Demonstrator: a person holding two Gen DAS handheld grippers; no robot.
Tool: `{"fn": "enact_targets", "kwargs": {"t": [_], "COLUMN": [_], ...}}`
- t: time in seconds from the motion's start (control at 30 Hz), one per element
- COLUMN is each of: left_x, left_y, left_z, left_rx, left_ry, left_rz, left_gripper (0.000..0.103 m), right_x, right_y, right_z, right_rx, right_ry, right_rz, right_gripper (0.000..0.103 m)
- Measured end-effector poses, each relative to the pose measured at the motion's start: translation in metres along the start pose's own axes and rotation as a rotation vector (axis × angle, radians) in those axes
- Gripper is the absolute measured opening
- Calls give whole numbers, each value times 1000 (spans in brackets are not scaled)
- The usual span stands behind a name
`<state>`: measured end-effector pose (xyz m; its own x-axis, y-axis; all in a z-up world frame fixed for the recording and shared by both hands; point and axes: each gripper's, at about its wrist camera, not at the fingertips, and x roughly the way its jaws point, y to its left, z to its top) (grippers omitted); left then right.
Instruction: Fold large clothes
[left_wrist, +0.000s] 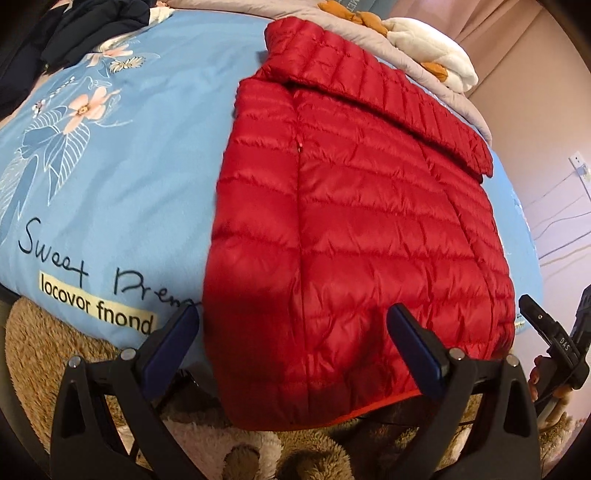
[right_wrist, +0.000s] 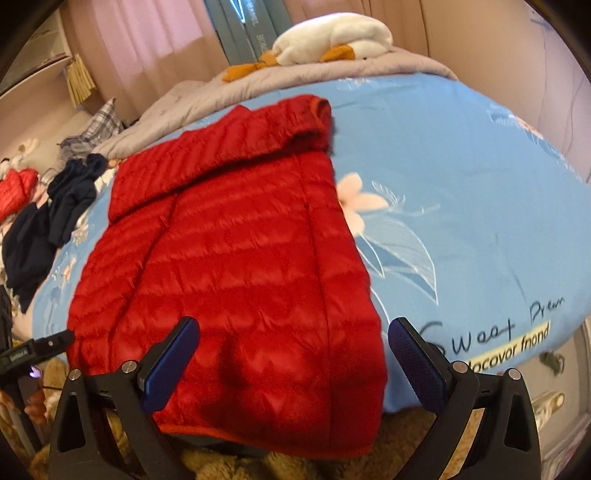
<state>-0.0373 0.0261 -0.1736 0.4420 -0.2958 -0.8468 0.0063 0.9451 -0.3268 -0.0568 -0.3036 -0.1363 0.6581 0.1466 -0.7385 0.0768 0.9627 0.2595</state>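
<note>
A red quilted down jacket (left_wrist: 351, 229) lies flat on the blue bed cover, one sleeve folded across its top, its hem hanging over the near bed edge. My left gripper (left_wrist: 295, 325) is open, its blue pads (left_wrist: 173, 339) spread on either side of the hem with nothing held. The right wrist view shows the same jacket (right_wrist: 229, 266) from the other side. My right gripper (right_wrist: 291, 339) is open too, just in front of the hem's right corner. The right gripper's black tip (left_wrist: 546, 325) shows at the left view's right edge.
The blue floral bed cover (left_wrist: 110, 177) carries printed lettering. Dark clothes (right_wrist: 44, 221) and another red garment (right_wrist: 14, 192) lie at the far side. A white plush duck (right_wrist: 332, 40) rests on a grey blanket (right_wrist: 184, 107). A brown shaggy rug (left_wrist: 44, 362) covers the floor below.
</note>
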Motion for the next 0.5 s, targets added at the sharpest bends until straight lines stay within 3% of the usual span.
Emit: {"fn": "enact_targets", "kwargs": {"t": [0.5], "left_x": [4], "left_y": [8], "left_z": [-22], "left_rx": [14], "left_ry": [41], "left_rz": [-104], "left_gripper": [99], "right_x": [8], "right_y": [-3], "right_z": [-20], "right_rx": [-2], "right_ry": [81], "right_rz": [-10], "right_gripper": [100]}}
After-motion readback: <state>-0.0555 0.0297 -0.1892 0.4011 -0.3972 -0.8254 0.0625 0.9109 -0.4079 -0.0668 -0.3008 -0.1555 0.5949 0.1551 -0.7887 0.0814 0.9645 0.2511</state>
